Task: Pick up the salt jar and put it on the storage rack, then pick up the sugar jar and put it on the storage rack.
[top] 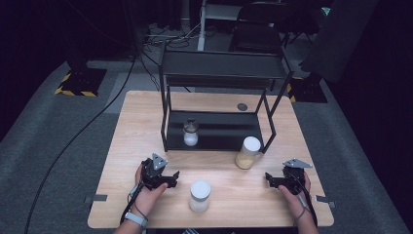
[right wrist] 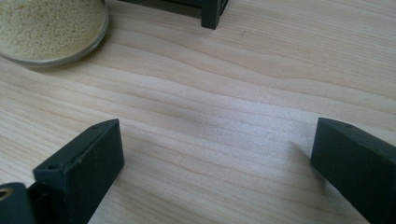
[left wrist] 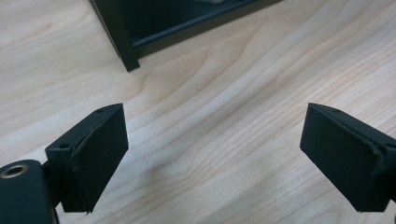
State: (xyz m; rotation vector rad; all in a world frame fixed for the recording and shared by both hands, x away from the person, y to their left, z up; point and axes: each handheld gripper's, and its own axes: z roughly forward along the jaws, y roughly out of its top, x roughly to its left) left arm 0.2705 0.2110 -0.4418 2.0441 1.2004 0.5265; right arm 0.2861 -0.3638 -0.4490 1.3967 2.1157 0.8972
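Both grippers rest apart-jawed, empty: left gripper (top: 171,178) beside the white jar (top: 200,195), right gripper (top: 271,179) farther off. Best: straddle that jar squarely below its lid.

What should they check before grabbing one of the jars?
1. Left tool open, nothing between its jaws: ok.
2. Right tool open, nothing between its jaws: ok.
3. Near jar upright on the table, white lid on: ok.
4. Jar of yellow grains upright beside the rack's leg: ok.
5. Bare table between each tool and its nearest jar: ok.
6. Lids screwed tight: cannot tell.
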